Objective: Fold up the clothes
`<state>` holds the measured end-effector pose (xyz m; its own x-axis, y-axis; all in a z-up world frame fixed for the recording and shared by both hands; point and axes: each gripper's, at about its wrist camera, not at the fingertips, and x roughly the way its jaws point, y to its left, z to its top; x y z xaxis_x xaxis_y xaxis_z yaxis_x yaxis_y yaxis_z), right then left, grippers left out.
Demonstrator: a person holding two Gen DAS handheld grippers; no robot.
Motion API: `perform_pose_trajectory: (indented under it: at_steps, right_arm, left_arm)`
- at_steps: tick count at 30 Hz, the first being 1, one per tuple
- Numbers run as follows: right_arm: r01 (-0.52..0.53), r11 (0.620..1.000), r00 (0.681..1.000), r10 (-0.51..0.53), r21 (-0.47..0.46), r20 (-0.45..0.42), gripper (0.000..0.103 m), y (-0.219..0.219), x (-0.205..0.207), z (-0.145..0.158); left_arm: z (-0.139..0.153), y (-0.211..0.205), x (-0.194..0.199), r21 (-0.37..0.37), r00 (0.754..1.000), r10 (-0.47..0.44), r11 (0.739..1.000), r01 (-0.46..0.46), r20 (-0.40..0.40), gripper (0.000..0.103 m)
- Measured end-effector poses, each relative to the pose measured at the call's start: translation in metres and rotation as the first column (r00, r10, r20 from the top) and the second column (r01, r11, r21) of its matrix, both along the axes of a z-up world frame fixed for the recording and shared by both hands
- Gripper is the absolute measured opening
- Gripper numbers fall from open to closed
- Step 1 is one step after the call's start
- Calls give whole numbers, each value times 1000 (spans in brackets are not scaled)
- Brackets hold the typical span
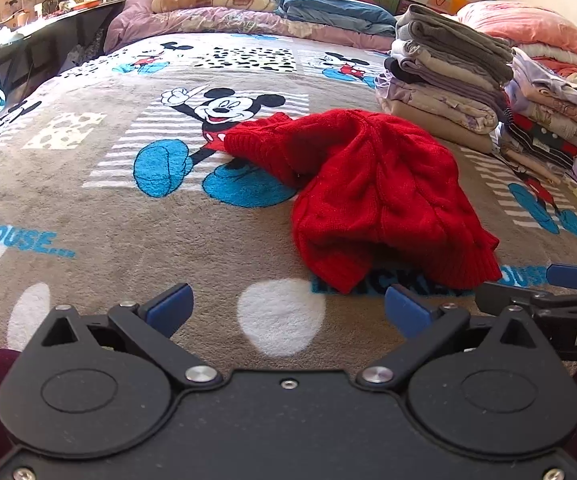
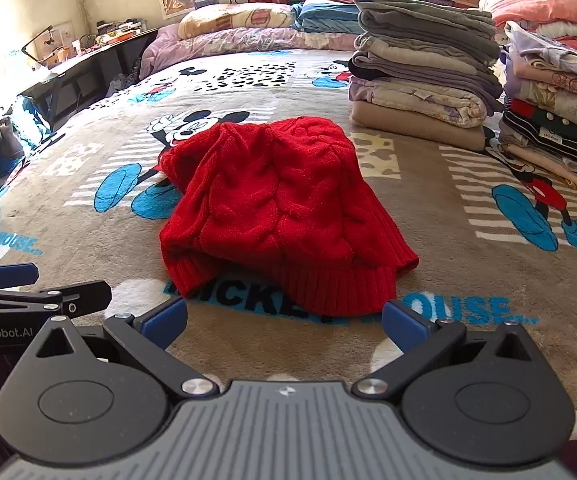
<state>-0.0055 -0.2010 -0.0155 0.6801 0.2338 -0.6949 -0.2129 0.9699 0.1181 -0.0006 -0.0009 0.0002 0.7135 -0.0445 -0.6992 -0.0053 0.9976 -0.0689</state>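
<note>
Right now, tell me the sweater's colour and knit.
Red sweater, cable-knit; clearest in the right wrist view.

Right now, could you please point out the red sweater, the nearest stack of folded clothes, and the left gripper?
red sweater (image 2: 280,208): right wrist view, on its cable-knit middle.
stack of folded clothes (image 2: 420,80): right wrist view, on the side of the folded layers.
left gripper (image 1: 286,310): left wrist view, midway between its open fingertips.

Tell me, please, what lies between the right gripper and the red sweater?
Only bare blanket. In the right wrist view, the right gripper hangs open just short of the red sweater, whose ribbed hem lies over the blanket's blue lettering.
</note>
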Motion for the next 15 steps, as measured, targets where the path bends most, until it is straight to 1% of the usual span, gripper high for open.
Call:
perform_pose_trajectory:
  at_steps: [7,15]
  right_arm:
    - [-3,1000,1000,3,-4,1,103,1,-1,1]
    - [-14,1000,1000,14,-9,-2,103,4,-1,-1]
  left_arm:
    - [1,-3,-3,-36,1000,7,999,-8,-16,103]
    - [0,-4,-4,-28,1000,-1,1000,1,-18,103]
